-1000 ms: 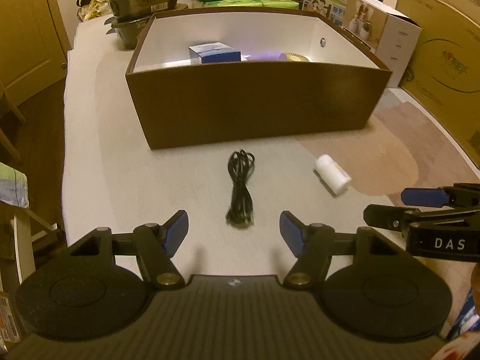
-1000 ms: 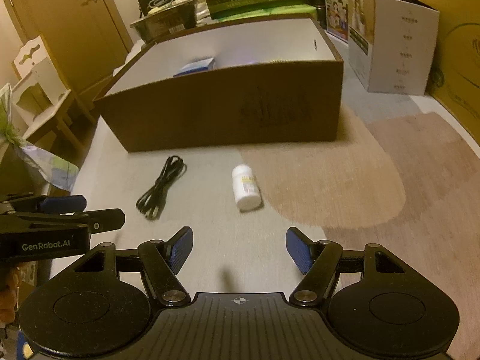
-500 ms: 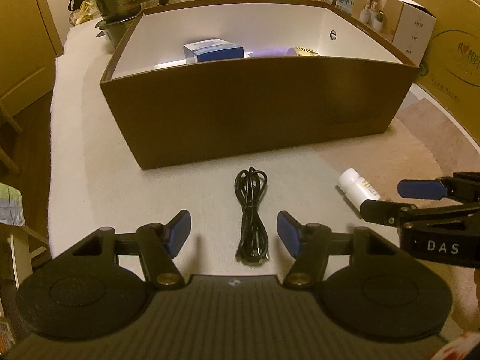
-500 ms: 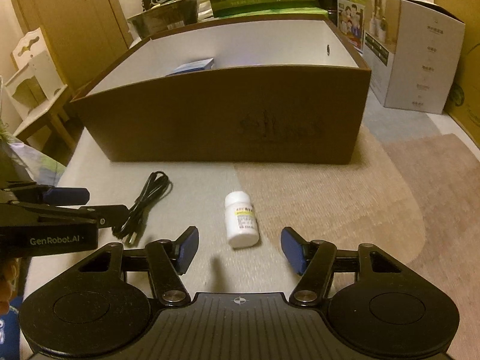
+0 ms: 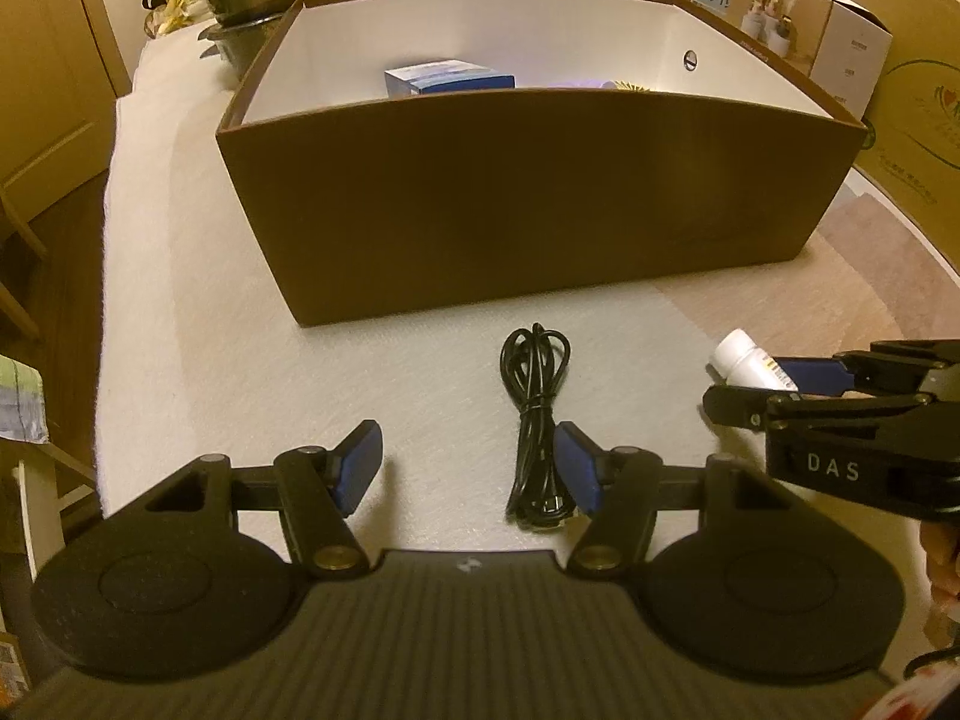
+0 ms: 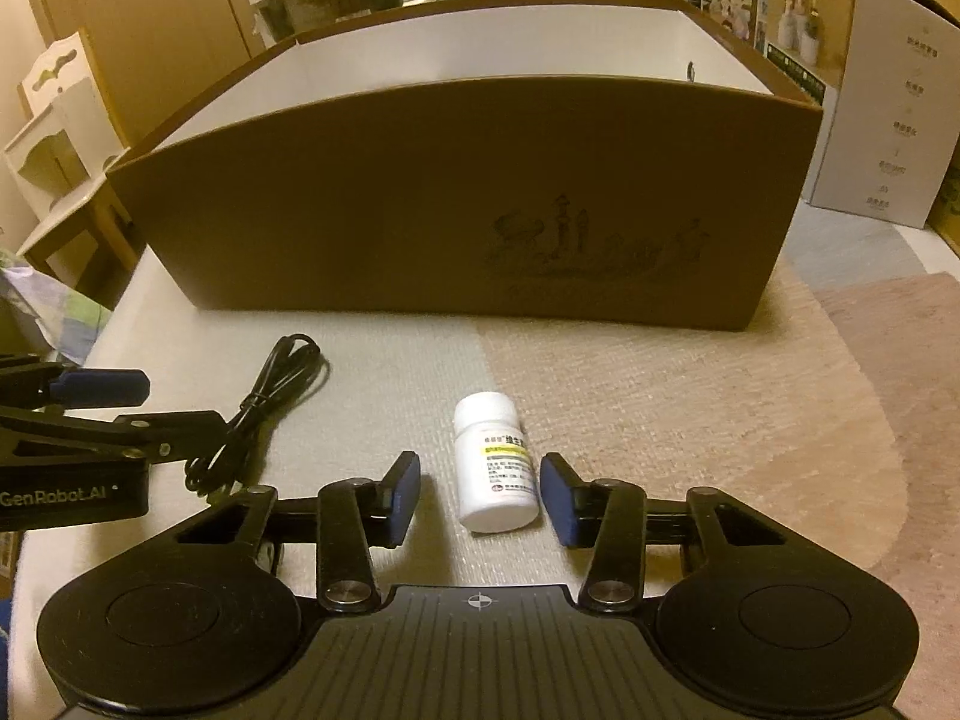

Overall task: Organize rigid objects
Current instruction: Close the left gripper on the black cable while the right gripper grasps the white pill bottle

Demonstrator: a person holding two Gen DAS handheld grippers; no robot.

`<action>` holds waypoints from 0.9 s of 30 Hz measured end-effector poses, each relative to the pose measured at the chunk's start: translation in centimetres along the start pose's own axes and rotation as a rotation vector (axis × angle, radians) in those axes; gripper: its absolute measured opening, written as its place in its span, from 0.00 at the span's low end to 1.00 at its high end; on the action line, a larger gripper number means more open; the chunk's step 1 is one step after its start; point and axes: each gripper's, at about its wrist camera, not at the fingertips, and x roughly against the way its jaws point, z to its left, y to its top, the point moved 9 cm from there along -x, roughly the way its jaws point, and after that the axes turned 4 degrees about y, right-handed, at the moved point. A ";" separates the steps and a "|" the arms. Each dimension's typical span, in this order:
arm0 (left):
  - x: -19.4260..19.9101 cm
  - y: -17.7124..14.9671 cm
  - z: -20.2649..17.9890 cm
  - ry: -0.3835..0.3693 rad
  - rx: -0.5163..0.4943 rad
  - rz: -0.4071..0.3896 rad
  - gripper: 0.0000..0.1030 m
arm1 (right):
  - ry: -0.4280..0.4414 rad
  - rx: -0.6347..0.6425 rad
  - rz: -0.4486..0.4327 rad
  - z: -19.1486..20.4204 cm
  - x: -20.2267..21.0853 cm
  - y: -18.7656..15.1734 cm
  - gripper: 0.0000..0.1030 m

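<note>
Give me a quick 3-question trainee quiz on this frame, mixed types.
1. True or false: the white pill bottle stands upright.
2. Which item lies between the fingers of the left hand-held gripper? A) black cable B) blue box C) pill bottle
3. Fill in: the blue box sits inside the ____.

Key:
1. False; it lies on its side between the closing jaws of the right hand-held gripper, with a gap showing at each pad.
2. A
3. brown carton
</note>
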 end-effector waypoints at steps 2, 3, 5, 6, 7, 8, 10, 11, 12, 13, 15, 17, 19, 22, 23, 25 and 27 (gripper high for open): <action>-0.1 0.0 -0.1 -0.012 0.003 0.001 0.55 | -0.008 0.007 -0.011 -0.1 0.0 0.1 0.37; -0.2 0.0 -0.1 -0.016 0.002 0.000 0.54 | -0.013 0.010 -0.013 -0.1 0.0 0.1 0.31; -0.3 0.0 -0.3 -0.026 0.002 -0.004 0.52 | -0.023 0.027 -0.017 0.0 0.1 0.1 0.27; -0.4 0.1 -0.3 -0.030 0.002 -0.005 0.52 | -0.025 0.031 -0.019 0.0 0.1 0.1 0.27; -0.5 0.2 -0.4 -0.032 0.000 -0.006 0.52 | -0.027 0.036 -0.019 0.0 0.2 0.0 0.27; -0.6 0.2 -0.5 -0.036 -0.001 -0.006 0.52 | -0.030 0.041 -0.021 0.0 0.2 -0.1 0.27; -0.8 0.3 -0.6 -0.043 -0.003 -0.003 0.52 | -0.031 0.045 -0.023 0.0 0.4 -0.3 0.27; -0.9 0.4 -0.7 -0.047 -0.004 -0.002 0.52 | -0.032 0.043 -0.024 0.0 0.5 -0.3 0.27; -1.0 0.4 -0.9 -0.052 -0.007 -0.002 0.52 | -0.030 0.038 -0.024 0.0 0.5 -0.3 0.27; -1.1 0.5 -1.0 -0.056 -0.010 0.000 0.52 | -0.028 0.032 -0.025 0.0 0.6 -0.4 0.27; -1.5 0.6 -1.3 -0.062 -0.009 0.006 0.50 | -0.025 0.022 -0.025 -0.1 0.5 -0.4 0.27; -1.9 0.8 -1.5 -0.073 -0.005 0.010 0.46 | -0.024 0.022 -0.025 -0.1 0.3 -0.3 0.27; -2.3 1.0 -1.8 -0.078 -0.010 0.018 0.40 | -0.024 0.024 -0.025 0.0 0.3 -0.3 0.27; -2.8 1.3 -2.2 -0.075 -0.018 0.024 0.37 | -0.024 0.024 -0.025 0.1 0.2 -0.2 0.27; -3.0 1.4 -2.3 -0.075 -0.019 0.026 0.37 | -0.024 0.024 -0.026 0.1 0.2 -0.2 0.27; -3.3 1.5 -2.6 -0.077 -0.023 0.030 0.35 | -0.022 0.024 -0.027 0.0 0.2 -0.2 0.27; -3.7 1.4 -2.7 -0.071 -0.028 0.035 0.31 | -0.020 0.027 -0.029 -0.1 0.3 -0.2 0.27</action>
